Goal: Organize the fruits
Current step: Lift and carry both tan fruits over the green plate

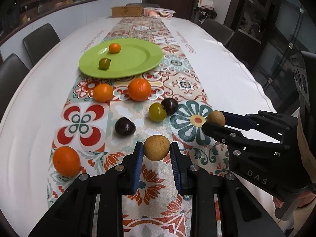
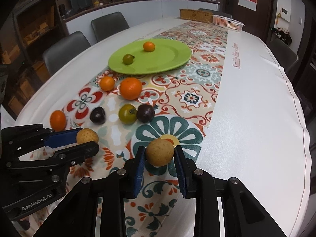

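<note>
While each gripper grips a round tan fruit, both fruits sit only at the very tips of the pads, which is where trouble could begin. In the left wrist view, the left tan fruit (image 1: 156, 147) is pinched between the blue pads of the left gripper (image 1: 156, 150), whose jaws stand closed to the fruit's width. In the right wrist view, the right tan fruit (image 2: 160, 152) is clamped the same way in the right gripper (image 2: 159, 155). Both appear lifted above the patterned runner (image 1: 185, 85), though I cannot tell how clear of it they are.

Round, firm skin on narrow pads may roll or squirt out if a hand tilts or eases its squeeze, and a dropped fruit would likely run along the cloth toward the table edge.

Beyond the grippers lie 2 dark plums, the nearer plum (image 1: 125, 126) and the farther plum (image 1: 169, 106), the latter touching a green tomato (image 1: 157, 112). A low sweep toward the far side could knock these and scatter them. Farther on, 2 oranges (image 1: 139, 89) sit just near the green plate (image 1: 138, 59), and a 3rd orange (image 1: 66, 161) rests near the left gripper.

That plate holds a small orange (image 1: 114, 48) and a small green fruit (image 1: 104, 63). Releasing from height there could bounce a fruit off the shallow rim or jostle those 2. With both grippers close together, they may also collide if they converge.
</note>
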Available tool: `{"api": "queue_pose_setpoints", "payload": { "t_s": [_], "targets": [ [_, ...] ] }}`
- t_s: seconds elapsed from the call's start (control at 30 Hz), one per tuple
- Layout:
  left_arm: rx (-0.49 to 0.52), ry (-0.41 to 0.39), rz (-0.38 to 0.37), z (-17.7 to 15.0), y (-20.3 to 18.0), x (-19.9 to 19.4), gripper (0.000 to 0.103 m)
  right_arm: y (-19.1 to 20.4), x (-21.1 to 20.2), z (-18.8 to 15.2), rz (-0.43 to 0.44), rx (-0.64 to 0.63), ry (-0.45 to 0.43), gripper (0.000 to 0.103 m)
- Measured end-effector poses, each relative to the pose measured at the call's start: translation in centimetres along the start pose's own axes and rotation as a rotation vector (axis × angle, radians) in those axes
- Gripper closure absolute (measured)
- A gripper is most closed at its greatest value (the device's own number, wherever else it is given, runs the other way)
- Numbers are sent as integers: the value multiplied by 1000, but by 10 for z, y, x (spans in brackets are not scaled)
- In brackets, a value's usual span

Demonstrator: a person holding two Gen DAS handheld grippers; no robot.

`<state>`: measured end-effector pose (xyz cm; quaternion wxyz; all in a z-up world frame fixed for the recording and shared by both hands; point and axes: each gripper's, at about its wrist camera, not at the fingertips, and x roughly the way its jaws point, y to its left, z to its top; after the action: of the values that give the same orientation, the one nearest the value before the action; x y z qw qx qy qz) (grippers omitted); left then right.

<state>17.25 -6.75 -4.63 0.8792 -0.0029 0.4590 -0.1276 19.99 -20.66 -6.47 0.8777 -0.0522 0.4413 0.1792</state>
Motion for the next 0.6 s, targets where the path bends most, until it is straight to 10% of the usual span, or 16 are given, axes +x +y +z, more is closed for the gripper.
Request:
{"api": "queue_pose_setpoints", "payload": {
  "t_s": [0.6],
  "targets": [
    [30,-138,23,28,19,-48,75,22,-50,38,7,0,-163,72]
  ]
}}
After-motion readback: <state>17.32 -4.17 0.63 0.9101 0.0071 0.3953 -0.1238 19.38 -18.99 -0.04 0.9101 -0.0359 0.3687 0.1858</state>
